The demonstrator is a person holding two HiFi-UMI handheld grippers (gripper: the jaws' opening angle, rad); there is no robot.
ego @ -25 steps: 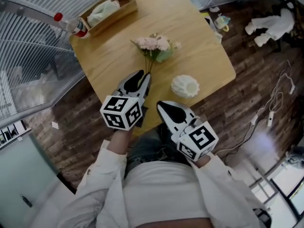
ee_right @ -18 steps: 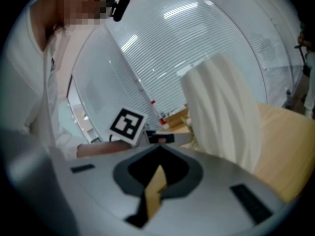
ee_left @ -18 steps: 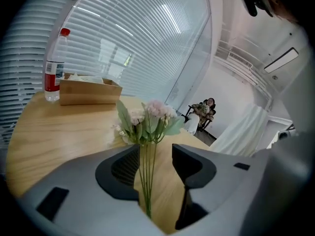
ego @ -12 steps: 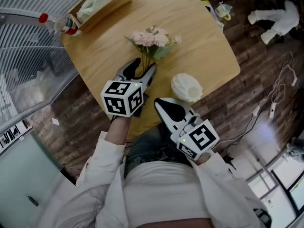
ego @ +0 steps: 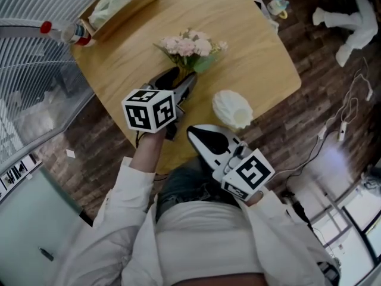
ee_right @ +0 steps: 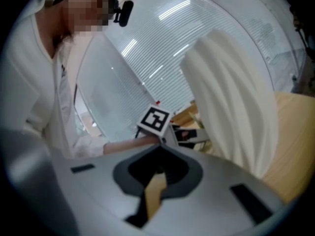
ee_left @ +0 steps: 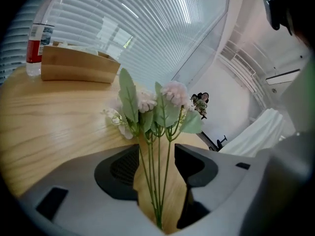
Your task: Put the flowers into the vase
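The left gripper has sunk toward the table. Its jaws, narrower a second ago, now stand wide apart, with the flower stems running loose between the pads, not clamped. The flowers lie flat on the wood, blossoms beyond the fingertips. The white vase stands just to their right, near the right gripper, whose jaws are together and empty.

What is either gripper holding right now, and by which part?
Nothing is held. The left gripper has its jaws open around the flower stems, not pressing them; the right gripper is shut, empty.
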